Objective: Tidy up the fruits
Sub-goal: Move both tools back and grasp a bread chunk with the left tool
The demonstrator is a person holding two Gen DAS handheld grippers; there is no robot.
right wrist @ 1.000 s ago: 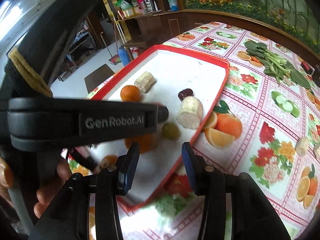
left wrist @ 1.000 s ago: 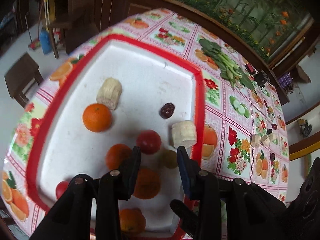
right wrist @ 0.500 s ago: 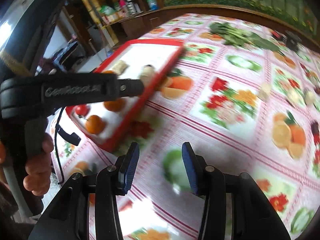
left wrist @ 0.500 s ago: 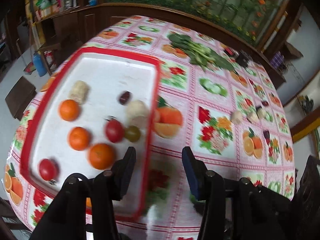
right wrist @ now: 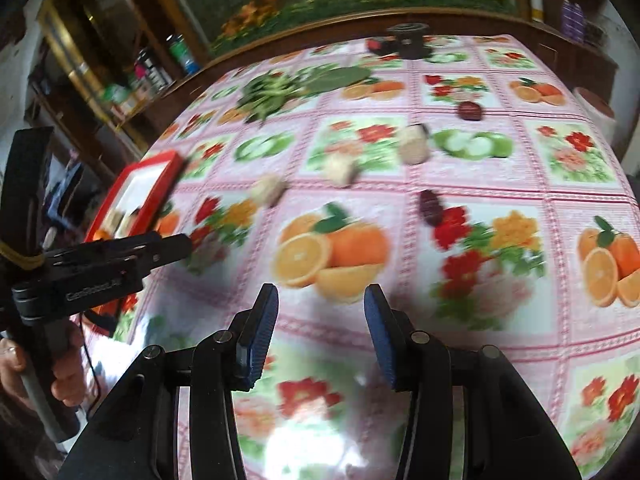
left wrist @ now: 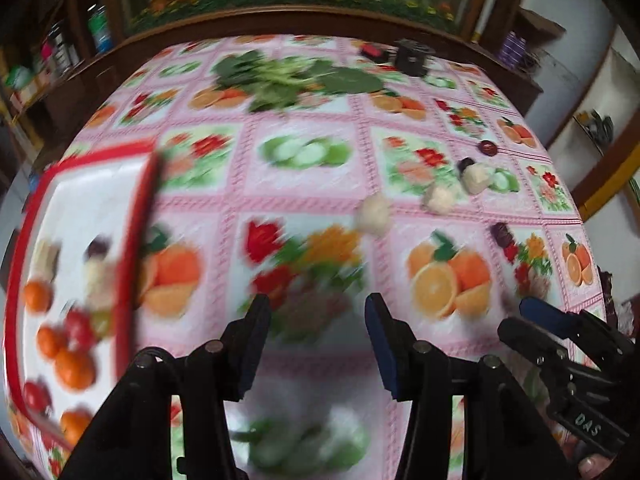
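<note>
Both tools are hovering over the flowered tablecloth (right wrist: 480,176) with fingers spread wide and nothing between them: the left gripper (left wrist: 316,344) and the right gripper (right wrist: 320,332). Far of them, three pale banana pieces (right wrist: 340,168) and dark fruits (right wrist: 430,207) are lying loose on the cloth. At left, the red-rimmed tray (left wrist: 132,232) is holding oranges (left wrist: 74,368), blurred.
</note>
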